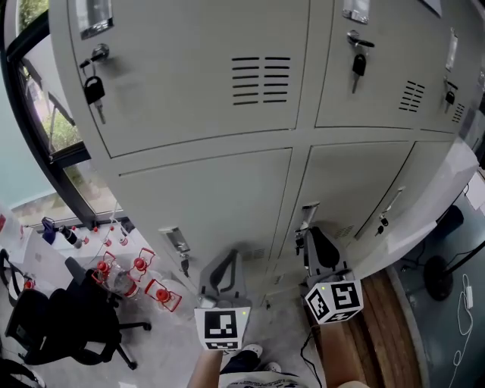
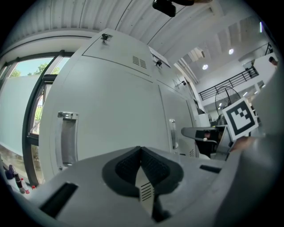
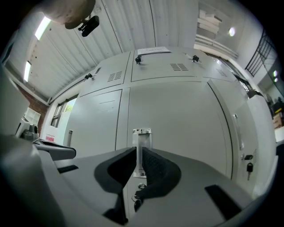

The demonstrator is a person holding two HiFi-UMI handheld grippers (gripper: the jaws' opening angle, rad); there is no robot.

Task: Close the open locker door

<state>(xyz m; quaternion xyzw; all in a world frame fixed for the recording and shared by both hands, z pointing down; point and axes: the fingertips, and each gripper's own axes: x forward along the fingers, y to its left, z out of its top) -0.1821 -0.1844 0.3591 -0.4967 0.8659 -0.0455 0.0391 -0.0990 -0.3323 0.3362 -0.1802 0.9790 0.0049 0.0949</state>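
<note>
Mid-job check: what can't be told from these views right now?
1. Whether the right gripper pinches the door handle: right gripper view, its jaws cover the handle's edges.
2. Whether that locker door is fully shut: head view looks steeply down, and the gripper covers its edge near the handle.
3. What the label card says: head view, cut off by the top edge and washed out.

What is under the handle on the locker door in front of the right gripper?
A lock with a key hanging from it, just below the handle. The right gripper covers part of both.
</note>
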